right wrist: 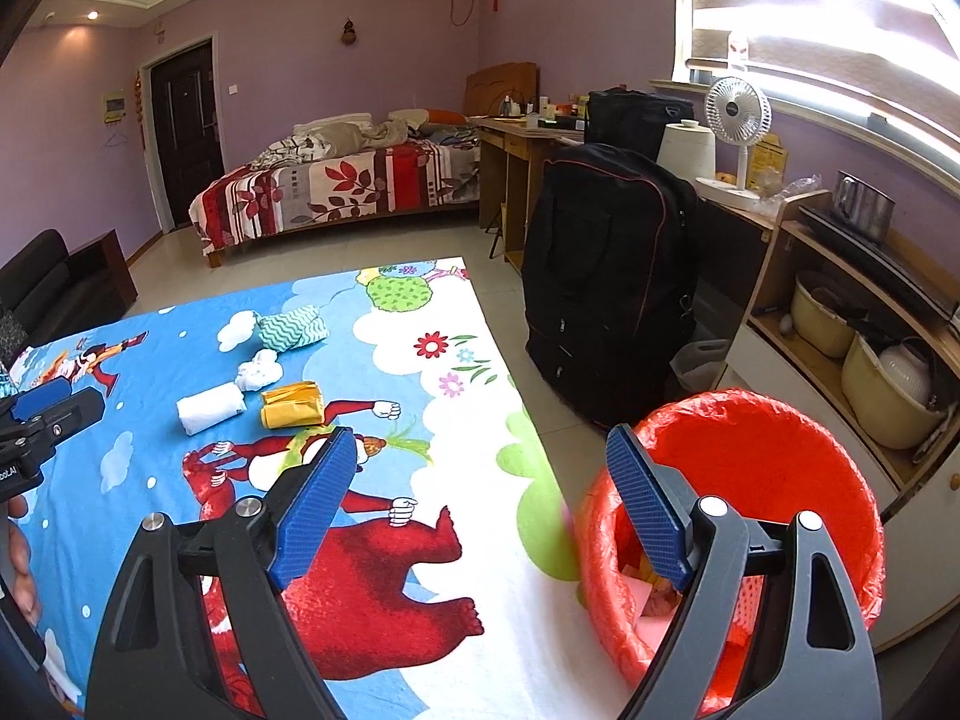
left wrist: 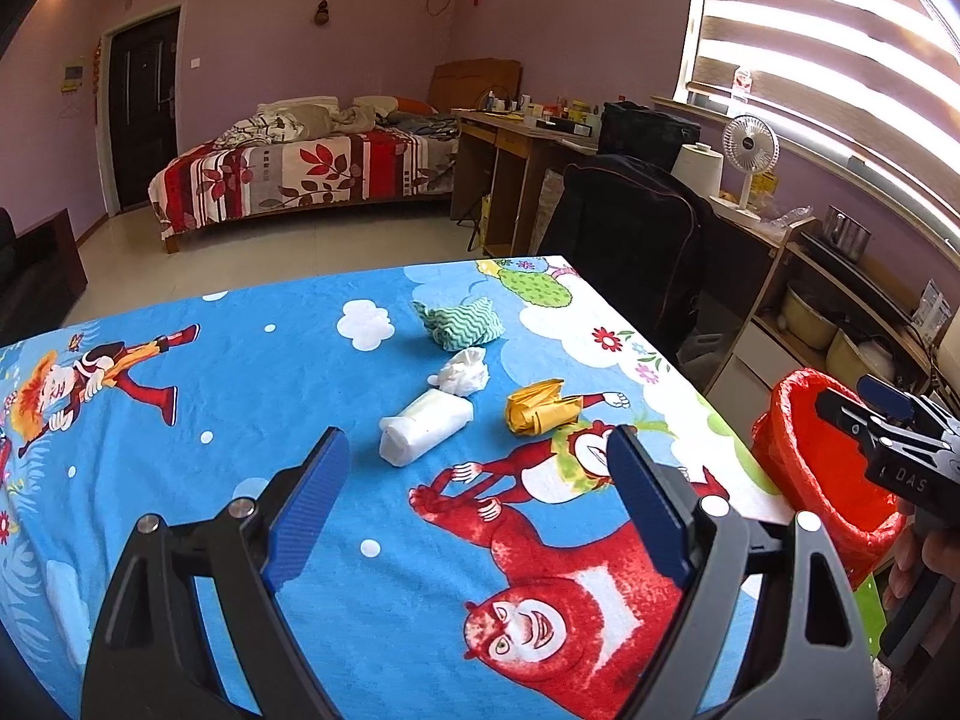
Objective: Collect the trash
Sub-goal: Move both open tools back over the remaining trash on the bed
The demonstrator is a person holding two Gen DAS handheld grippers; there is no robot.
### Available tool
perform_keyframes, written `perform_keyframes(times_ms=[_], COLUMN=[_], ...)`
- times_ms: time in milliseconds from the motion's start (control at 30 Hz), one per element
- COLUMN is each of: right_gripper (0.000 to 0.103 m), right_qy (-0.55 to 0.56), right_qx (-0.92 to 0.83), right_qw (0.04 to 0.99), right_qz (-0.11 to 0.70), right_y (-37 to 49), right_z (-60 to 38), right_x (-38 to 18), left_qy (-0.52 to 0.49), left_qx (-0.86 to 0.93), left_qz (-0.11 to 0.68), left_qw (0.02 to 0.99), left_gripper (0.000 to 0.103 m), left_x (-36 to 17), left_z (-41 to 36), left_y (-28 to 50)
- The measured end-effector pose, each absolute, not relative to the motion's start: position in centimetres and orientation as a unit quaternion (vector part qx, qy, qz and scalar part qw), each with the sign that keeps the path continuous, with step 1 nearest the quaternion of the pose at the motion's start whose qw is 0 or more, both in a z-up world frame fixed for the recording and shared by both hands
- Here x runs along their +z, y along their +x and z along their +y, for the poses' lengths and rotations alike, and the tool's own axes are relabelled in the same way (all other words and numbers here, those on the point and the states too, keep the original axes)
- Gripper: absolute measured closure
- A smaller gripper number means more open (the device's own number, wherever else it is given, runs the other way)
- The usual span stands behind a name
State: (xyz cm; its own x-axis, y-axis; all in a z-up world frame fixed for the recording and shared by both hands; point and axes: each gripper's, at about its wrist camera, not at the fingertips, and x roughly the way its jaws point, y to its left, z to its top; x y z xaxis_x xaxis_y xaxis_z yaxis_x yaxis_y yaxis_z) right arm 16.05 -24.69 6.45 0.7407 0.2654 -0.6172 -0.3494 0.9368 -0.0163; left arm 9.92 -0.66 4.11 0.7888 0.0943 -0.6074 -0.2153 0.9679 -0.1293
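Left gripper (left wrist: 477,501) held over table (left wrist: 252,372), jaws apart, white roll (left wrist: 425,427) just ahead. Right gripper (right wrist: 480,501) held apart beside bin (right wrist: 774,468); yellow wad (right wrist: 292,405) left of it.

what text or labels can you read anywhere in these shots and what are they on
"DAS" on the body of the right hand-held gripper, seen from the left wrist view.
"ooLAI", cut off at the frame edge, on the body of the left hand-held gripper, seen from the right wrist view.
The logo at the hub of the white fan is too small to read.
The yellow packet on the counter and the boxes on the desk are too blurred to read.
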Motion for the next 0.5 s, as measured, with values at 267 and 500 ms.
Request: perform_keyframes(times_ms=[267, 500], right_gripper=[0.022, 0.022], right_qy=[-0.071, -0.079], right_qx=[0.174, 0.190], right_qw=[0.923, 0.914], right_qz=[0.336, 0.349], right_y=[16.8, 17.7], right_z=[-22.5, -19.9], right_x=[4.9, 3.5], left_qy=[-0.099, -0.098], left_qx=[0.078, 0.068], left_qz=[0.331, 0.357], left_qw=[0.935, 0.926], left_gripper=[0.019, 0.021], left_x=[2.3, -0.3], left_z=[0.9, 2.6], left_y=[10.8, 13.5])
